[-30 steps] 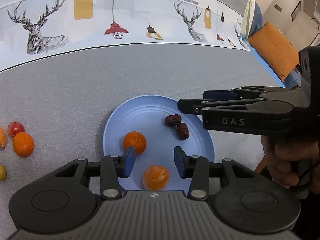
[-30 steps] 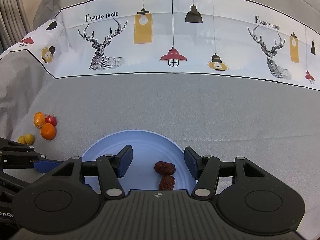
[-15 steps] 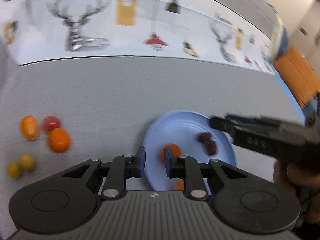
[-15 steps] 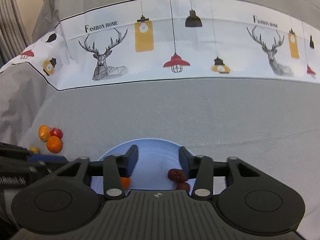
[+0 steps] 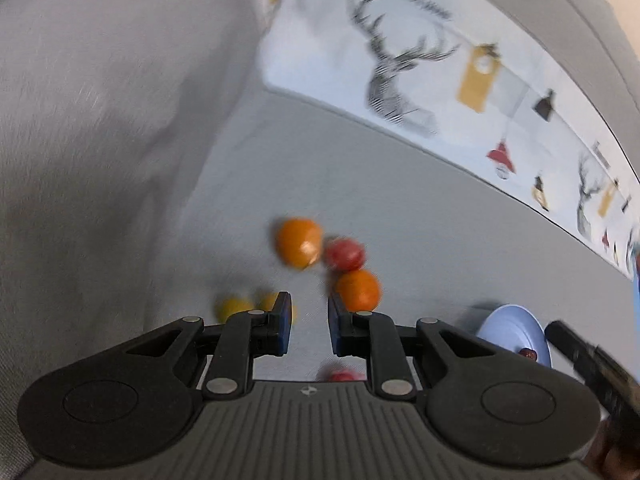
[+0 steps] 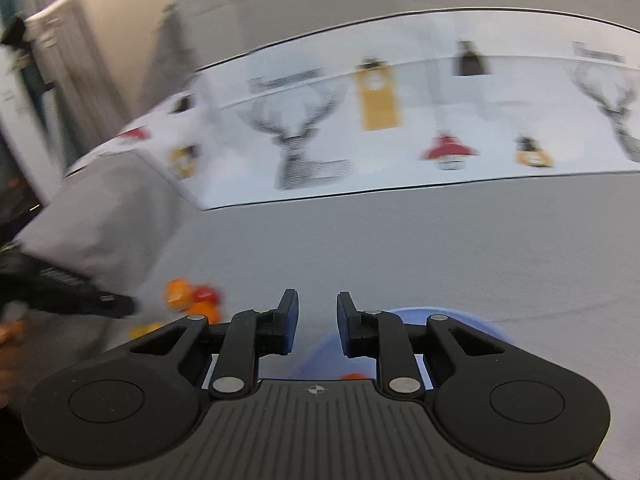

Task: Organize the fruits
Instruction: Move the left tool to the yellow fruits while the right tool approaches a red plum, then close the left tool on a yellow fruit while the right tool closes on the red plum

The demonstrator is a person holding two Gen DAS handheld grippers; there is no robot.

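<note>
My left gripper (image 5: 308,300) hangs over the loose fruit on the grey cloth, jaws drawn close with nothing between them. Just past its fingertips lie two oranges (image 5: 299,242) (image 5: 357,290), a red fruit (image 5: 345,255) and small yellow fruits (image 5: 232,308). Another red fruit (image 5: 340,375) shows under the gripper body. The blue plate (image 5: 508,332) with a dark date (image 5: 528,354) sits at lower right. My right gripper (image 6: 317,300) is shut and empty above the plate's (image 6: 472,322) near rim, where an orange (image 6: 354,376) peeks out.
A white cloth strip printed with deer and lamps (image 6: 380,120) runs along the back. Grey fabric bulges up at the left (image 5: 100,140). The other gripper's black finger (image 5: 580,356) reaches in at the right edge. Both views are motion-blurred.
The left gripper swung left from the plate to the loose fruit, rolled, and its jaws drew together. The right gripper's jaws came together empty while it tipped up a little over the plate.
</note>
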